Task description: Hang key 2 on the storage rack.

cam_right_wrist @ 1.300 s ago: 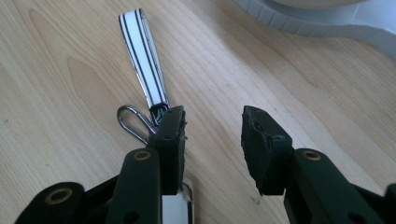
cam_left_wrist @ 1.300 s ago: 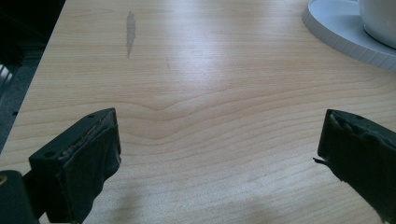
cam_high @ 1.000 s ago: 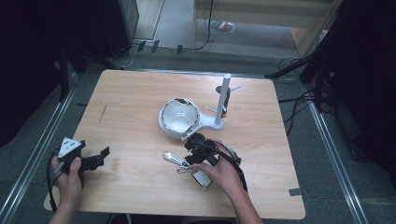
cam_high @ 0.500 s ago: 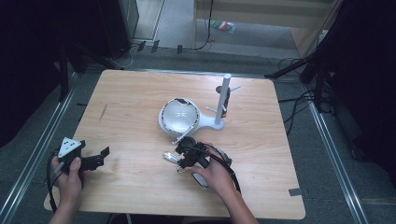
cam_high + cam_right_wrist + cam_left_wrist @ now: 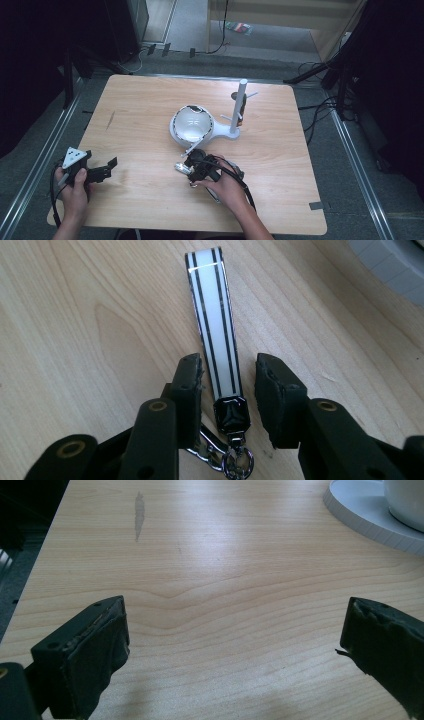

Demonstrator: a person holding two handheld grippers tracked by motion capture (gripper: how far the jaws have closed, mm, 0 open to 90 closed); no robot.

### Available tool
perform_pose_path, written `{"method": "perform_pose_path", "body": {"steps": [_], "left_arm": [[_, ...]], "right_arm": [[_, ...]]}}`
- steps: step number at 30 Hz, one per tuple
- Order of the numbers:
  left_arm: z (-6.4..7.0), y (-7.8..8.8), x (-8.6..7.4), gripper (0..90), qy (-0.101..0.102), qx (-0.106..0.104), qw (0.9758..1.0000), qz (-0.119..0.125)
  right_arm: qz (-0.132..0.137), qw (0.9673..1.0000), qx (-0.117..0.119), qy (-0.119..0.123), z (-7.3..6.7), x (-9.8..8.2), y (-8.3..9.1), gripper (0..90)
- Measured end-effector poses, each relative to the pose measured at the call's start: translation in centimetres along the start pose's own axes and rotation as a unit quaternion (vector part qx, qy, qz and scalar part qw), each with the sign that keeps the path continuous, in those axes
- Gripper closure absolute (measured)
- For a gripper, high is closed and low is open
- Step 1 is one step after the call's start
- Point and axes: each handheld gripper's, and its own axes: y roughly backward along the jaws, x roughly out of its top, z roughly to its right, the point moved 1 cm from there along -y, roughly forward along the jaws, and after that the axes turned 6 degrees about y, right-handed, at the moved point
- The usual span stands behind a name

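No legible writing is showing anywhere. The right gripper (image 5: 227, 390) is straddling a glossy white key strap (image 5: 214, 315) with black stripes, lying flat on the wooden table (image 5: 75, 340); its jaws are standing narrowly apart, pads not touching the strap. The strap's black clasp and metal ring (image 5: 235, 460) are lying between the jaws. The left gripper (image 5: 235, 645) is gaping wide, holding nothing, with bare tabletop ahead.

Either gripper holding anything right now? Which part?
Nothing held. The right gripper straddles the key strap near its black clasp, fingers not touching. The left gripper is open over the table.
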Motion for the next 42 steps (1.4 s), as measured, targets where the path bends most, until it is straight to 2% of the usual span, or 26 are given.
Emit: {"method": "perform_pose_path", "body": {"steps": [2,6,8,13,17,22,25,29,34,36,38,42], "left_arm": [[0.0,0.0,0.0,0.0,0.0,0.0,1.0,0.0],[0.0,0.0,0.0,0.0,0.0,0.0,1.0,0.0],[0.0,0.0,0.0,0.0,0.0,0.0,1.0,0.0],[0.0,0.0,0.0,0.0,0.0,-0.001,1.0,0.0],[0.0,0.0,0.0,0.0,0.0,-0.001,1.0,0.0],[0.0,0.0,0.0,0.0,0.0,-0.001,1.0,0.0],[0.0,0.0,0.0,0.0,0.0,-0.001,1.0,0.0],[0.0,0.0,0.0,0.0,0.0,-0.001,1.0,0.0],[0.0,0.0,0.0,0.0,0.001,-0.002,1.0,0.0],[0.0,0.0,0.0,0.0,0.001,-0.003,1.0,-0.001],[-0.1,0.0,0.0,0.0,0.001,-0.003,1.0,-0.002],[0.0,0.0,0.0,0.0,0.001,-0.004,1.0,-0.002]], "right_arm": [[0.005,0.9999,-0.016,0.002,-0.2,0.0,-0.1,67.0],[0.007,0.9997,-0.021,-0.005,-0.4,0.1,-0.2,70.6],[0.011,0.9995,-0.028,-0.012,-0.3,0.0,-0.2,76.2],[0.022,0.9985,-0.037,-0.035,0.2,-0.5,0.1,77.3],[0.043,0.997,-0.036,-0.053,0.9,-1.0,1.0,77.4],[0.086,0.9932,-0.031,-0.071,1.7,-1.6,2.4,77.5],[0.109,0.9902,-0.034,-0.081,1.9,-2.0,3.3,77.5],[0.141,0.9854,-0.025,-0.092,2.3,-2.4,4.3,77.6],[0.187,0.9771,-0.009,-0.102,2.7,-3.1,5.8,77.6],[0.206,0.9721,-0.012,-0.111,3.0,-3.4,6.5,77.6],[0.22,0.9685,-0.018,-0.116,3.2,-3.7,7.1,77.7],[0.238,0.9633,-0.021,-0.123,3.6,-4.2,8.1,77.6]]}}
